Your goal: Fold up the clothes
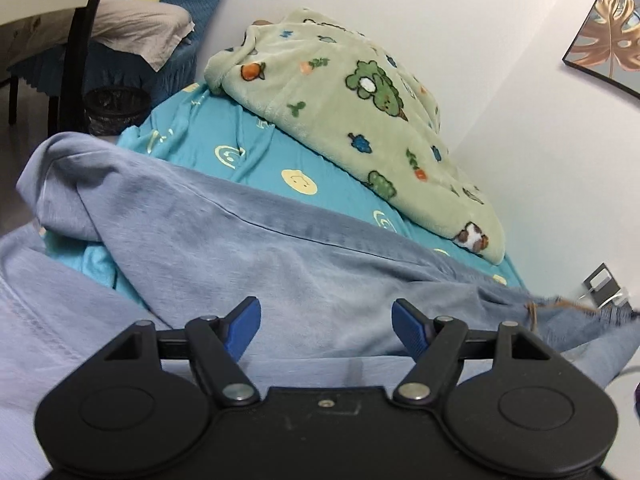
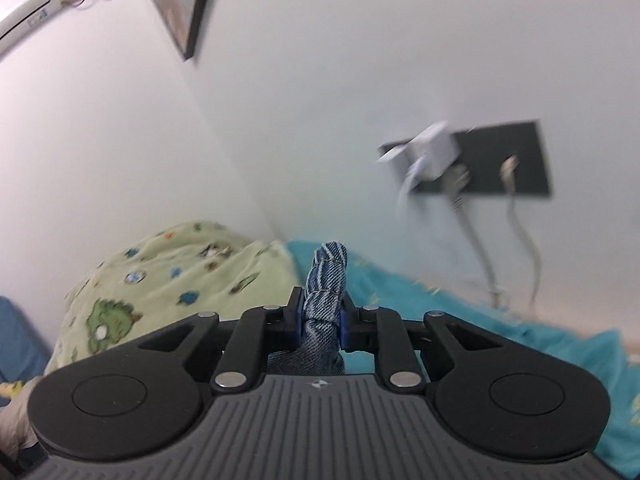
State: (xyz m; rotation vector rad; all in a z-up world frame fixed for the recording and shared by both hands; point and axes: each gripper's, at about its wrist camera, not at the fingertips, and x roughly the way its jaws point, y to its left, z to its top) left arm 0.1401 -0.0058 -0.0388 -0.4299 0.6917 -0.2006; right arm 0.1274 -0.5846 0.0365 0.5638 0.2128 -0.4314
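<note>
A light blue denim garment (image 1: 248, 248) lies rumpled across the teal bed sheet (image 1: 224, 148), with a frayed hem at the right (image 1: 560, 308). My left gripper (image 1: 326, 324) is open just above the denim, its blue pads (image 1: 244, 320) apart and empty. My right gripper (image 2: 322, 320) is shut on a bunched fold of the denim (image 2: 326, 280), which sticks up between the pads, raised over the teal sheet (image 2: 480, 320).
A green cartoon-print fleece blanket (image 1: 352, 108) is heaped at the far side by the white wall; it also shows in the right wrist view (image 2: 168, 280). A black wall socket plate (image 2: 504, 160) with a white plug and cables is close ahead. A framed picture (image 1: 608, 36) hangs right.
</note>
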